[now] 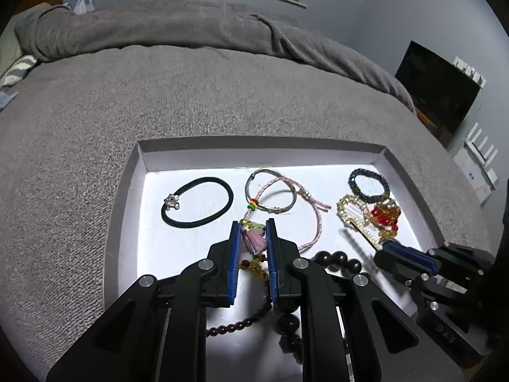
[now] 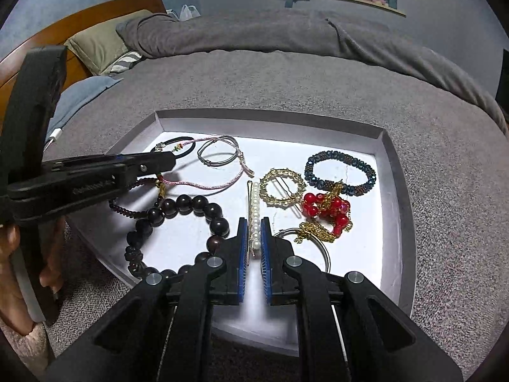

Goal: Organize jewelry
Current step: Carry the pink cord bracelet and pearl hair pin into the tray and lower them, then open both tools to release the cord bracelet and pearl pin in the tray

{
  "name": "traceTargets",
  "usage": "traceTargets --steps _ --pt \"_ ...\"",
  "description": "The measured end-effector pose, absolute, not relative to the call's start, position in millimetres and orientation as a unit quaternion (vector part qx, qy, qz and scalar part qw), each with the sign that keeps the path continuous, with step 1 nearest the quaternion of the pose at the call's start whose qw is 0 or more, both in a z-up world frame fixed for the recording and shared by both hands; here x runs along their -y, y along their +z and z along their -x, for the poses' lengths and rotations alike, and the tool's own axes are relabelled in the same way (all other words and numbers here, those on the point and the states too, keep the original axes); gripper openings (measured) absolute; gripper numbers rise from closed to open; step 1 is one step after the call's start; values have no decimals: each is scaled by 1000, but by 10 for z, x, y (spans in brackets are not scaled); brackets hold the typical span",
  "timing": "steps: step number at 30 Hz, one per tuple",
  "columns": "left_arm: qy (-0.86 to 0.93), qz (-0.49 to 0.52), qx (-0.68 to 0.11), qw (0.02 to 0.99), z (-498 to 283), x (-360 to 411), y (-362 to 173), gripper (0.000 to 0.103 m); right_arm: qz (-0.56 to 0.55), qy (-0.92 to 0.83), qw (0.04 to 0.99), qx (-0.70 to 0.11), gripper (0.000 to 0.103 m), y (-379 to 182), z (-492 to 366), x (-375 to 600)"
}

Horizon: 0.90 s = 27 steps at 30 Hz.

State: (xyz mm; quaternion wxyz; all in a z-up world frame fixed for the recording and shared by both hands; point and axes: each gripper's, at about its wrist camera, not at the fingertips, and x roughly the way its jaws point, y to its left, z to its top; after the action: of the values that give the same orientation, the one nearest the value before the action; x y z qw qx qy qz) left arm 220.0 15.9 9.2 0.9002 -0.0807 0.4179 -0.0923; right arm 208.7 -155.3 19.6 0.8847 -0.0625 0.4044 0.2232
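Note:
A shallow white tray (image 1: 140, 165) (image 2: 389, 159) lies on a grey bed and holds jewelry. My left gripper (image 1: 253, 224) has its jaws closed around the pink tassel charm (image 1: 253, 238) of a small dark-bead bracelet (image 2: 127, 208). My right gripper (image 2: 253, 222) straddles a pearl hair clip (image 2: 254, 219) lying on the tray, jaws narrowly apart, touching or nearly so. It shows from the side in the left wrist view (image 1: 386, 246). Around lie a large dark bead bracelet (image 2: 178, 205), a pink cord bracelet (image 1: 313, 213), a silver bangle (image 1: 270, 191) and a black hair tie (image 1: 197, 202).
A gold ring clip (image 2: 281, 187), a red bead and gold chain piece (image 2: 327, 211), a blue beaded bracelet (image 2: 340, 172) and a second silver ring (image 2: 321, 248) fill the tray's right side. Grey blanket (image 1: 191, 95) surrounds the tray. Pillows (image 2: 98, 44) and a wooden headboard lie at far left.

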Motion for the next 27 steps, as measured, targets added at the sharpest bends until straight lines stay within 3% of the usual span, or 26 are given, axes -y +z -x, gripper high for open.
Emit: traceTargets --steps 7,9,11,20,27 --pt "-87 72 -422 900 -2214 -136 54 16 64 221 883 -410 8 158 -2128 1534" --pt "-85 72 -421 900 -2215 -144 53 19 65 221 883 -410 8 146 -2122 1523" --pt "-82 71 -418 902 -2228 -134 56 29 64 221 883 -409 8 144 -2121 1527" --pt "-82 64 -416 903 -2199 -125 73 31 58 220 885 -407 9 140 -2114 1557" --pt "-86 56 -404 909 -2100 -77 161 34 42 212 895 -391 28 211 -2083 1640"
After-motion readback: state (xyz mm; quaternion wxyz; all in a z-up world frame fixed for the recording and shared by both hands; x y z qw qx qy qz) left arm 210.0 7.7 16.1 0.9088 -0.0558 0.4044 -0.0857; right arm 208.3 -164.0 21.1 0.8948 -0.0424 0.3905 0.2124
